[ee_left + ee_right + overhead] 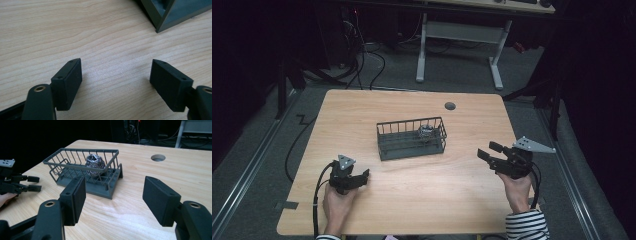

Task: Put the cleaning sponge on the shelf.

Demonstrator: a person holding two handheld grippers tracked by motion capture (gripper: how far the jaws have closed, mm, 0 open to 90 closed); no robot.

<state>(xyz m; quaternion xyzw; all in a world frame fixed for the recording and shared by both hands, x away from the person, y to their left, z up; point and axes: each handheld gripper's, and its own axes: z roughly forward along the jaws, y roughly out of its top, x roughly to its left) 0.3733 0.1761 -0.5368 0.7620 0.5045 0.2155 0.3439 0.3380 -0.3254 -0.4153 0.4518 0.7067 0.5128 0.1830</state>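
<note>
A: What sits closest to us?

B: The person's hands at the near edge. The left gripper (pixel 357 176) rests low on the tabletop (pixel 412 205), near its front left corner. In the left gripper view its jaws stand wide apart over bare wood, nothing between them.

A: And the other one?

B: The right gripper (pixel 488 151) is held just above the front right part of the tabletop by a hand (pixel 517 192) in a striped sleeve (pixel 527 225). Its jaws are spread as well and hold nothing; they point toward the middle.

A: What's in the middle?

B: A dark wire basket (pixel 388 136), standing upright, well apart from both grippers. Inside it, toward its right end, lies a shiny metal scouring ball (pixel 426 131). The right gripper view shows the scouring ball (pixel 95 164) resting on the floor of the basket (pixel 63 157).

A: Anything else on the wood?

B: A round cable hole (pixel 450 106) beyond the basket, toward the far right.
</note>
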